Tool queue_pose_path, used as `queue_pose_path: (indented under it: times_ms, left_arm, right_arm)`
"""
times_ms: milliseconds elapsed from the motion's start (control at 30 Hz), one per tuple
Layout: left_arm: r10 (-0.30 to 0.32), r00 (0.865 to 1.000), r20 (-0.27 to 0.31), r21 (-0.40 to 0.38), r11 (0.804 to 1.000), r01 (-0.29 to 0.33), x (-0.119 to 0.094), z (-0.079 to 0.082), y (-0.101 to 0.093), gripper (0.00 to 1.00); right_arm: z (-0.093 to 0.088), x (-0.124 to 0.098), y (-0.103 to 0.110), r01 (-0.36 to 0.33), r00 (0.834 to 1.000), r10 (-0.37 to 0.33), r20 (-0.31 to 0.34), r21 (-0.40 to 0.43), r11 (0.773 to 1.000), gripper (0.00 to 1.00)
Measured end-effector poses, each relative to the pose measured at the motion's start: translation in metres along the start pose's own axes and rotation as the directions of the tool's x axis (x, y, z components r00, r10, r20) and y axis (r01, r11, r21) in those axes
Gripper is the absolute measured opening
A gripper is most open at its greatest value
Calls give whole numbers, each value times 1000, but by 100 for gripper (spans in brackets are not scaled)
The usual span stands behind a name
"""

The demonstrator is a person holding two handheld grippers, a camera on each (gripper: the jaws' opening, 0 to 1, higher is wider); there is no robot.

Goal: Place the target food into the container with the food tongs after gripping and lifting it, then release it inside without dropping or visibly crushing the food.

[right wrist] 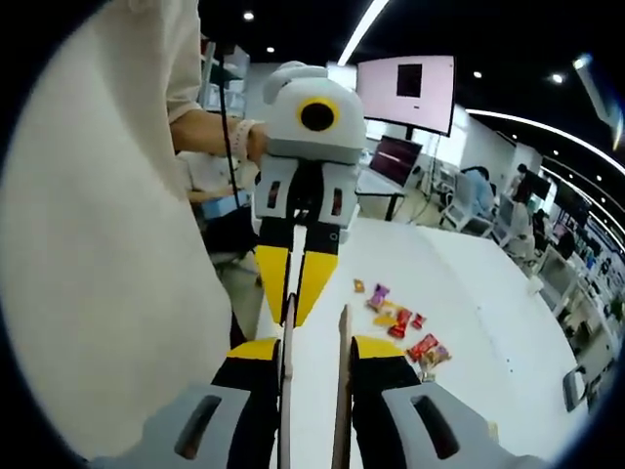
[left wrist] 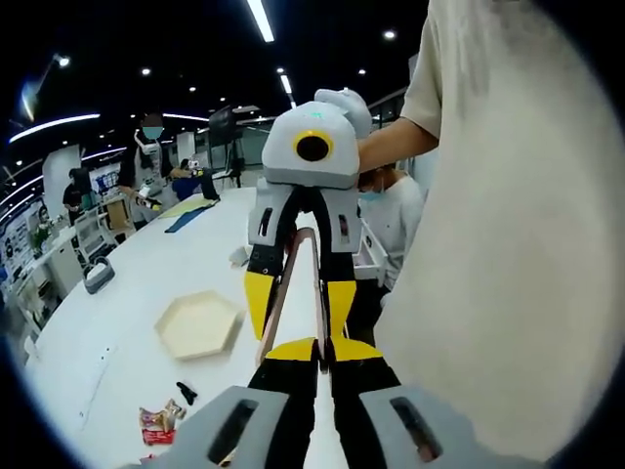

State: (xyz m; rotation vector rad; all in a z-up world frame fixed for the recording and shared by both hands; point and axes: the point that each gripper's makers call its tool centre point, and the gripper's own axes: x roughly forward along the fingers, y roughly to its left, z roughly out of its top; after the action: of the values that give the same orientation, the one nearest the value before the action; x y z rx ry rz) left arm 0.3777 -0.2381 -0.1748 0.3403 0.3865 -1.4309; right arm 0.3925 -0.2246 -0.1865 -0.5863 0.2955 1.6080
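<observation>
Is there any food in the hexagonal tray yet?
No. In the left gripper view the hexagonal tray sits bare on the white table.

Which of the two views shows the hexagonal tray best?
The left gripper view shows it best: the beige hexagonal tray lies whole and unobstructed on the white table, left of the tongs. In the right gripper view I cannot find the tray; there the table carries scattered snack packets.

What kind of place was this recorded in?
Probably an open-plan office or lab. Strip ceiling lights run overhead, a wall screen hangs at the back, and people sit at desks beyond the long white table.
</observation>
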Motion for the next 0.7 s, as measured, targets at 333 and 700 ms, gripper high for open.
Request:
queue_pose_path:
  times_ms: [333, 700]
  left_arm:
    - [17, 1000, -26, -6, 1000, -17, -7, -7, 2, 2]
    - [17, 999, -48, 9, 1000, -17, 2, -10, 2, 0]
  right_arm:
    - [-6, -4, 0, 7, 1000, -7, -15, 16, 1000, 27]
    - [-4, -9, -2, 3, 1000, -5, 17, 104, 995, 26]
